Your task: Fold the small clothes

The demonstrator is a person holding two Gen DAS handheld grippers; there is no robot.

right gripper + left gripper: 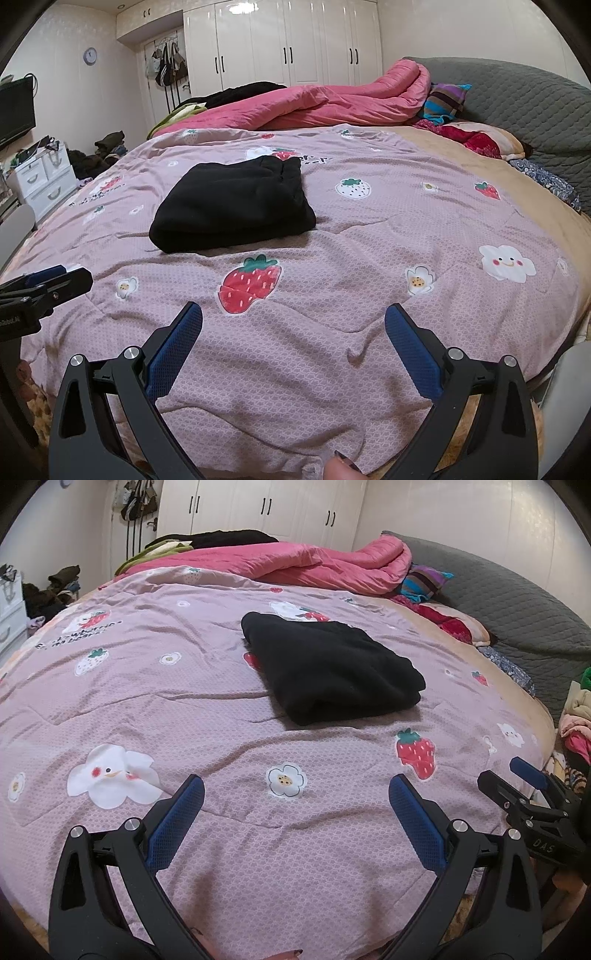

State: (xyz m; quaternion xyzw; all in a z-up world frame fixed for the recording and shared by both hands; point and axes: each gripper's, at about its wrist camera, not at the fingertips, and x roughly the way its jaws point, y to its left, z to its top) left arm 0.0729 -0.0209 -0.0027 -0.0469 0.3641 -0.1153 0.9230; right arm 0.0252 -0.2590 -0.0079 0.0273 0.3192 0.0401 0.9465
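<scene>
- Folded black garment [328, 668] lies mid-bed on the pink quilt [184, 709].
- Left gripper [295, 805] and right gripper [293, 325] hover at the near edge, fingers spread, empty.

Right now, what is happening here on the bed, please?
A person holds a two-finger gripper in each hand over a bed to fold small clothes. A black garment lies already folded into a compact stack on the pink strawberry-print quilt. Neither tool touches it: the left gripper and the right gripper both hang open and empty near the front edge of the bed, short of the garment. A rumpled pink comforter lies at the far side.
</scene>
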